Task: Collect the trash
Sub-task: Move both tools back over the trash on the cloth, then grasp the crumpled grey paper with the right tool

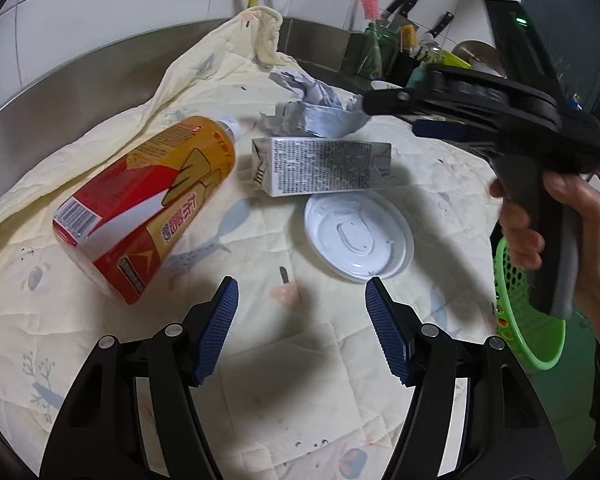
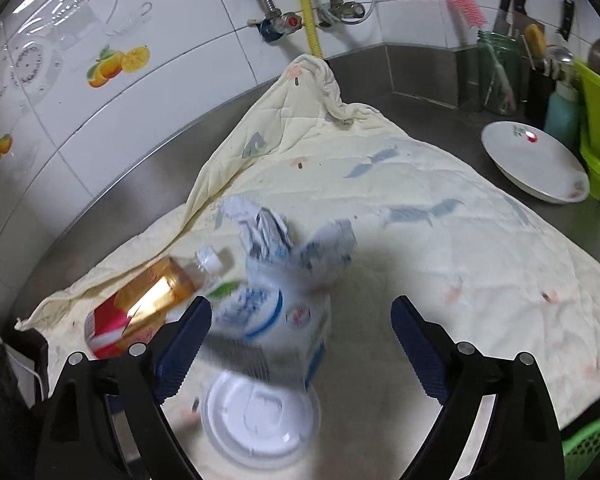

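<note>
Jaws spread wide on both grippers, left (image 1: 302, 320) and right (image 2: 302, 344). Below: bottle (image 1: 140, 208), carton (image 1: 320, 170), lid (image 1: 358, 236), crumpled paper (image 1: 316, 110) on cloth (image 1: 60, 320).

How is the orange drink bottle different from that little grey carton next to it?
The bottle is round, tapering, and bright red and orange; the carton is a flat-sided box, grey-white with dense small print. The bottle looks the larger of the two. The bottle lies on a slant, while the carton lies crosswise. Both rest on their sides on the quilted cloth, held by neither tongs.
</note>
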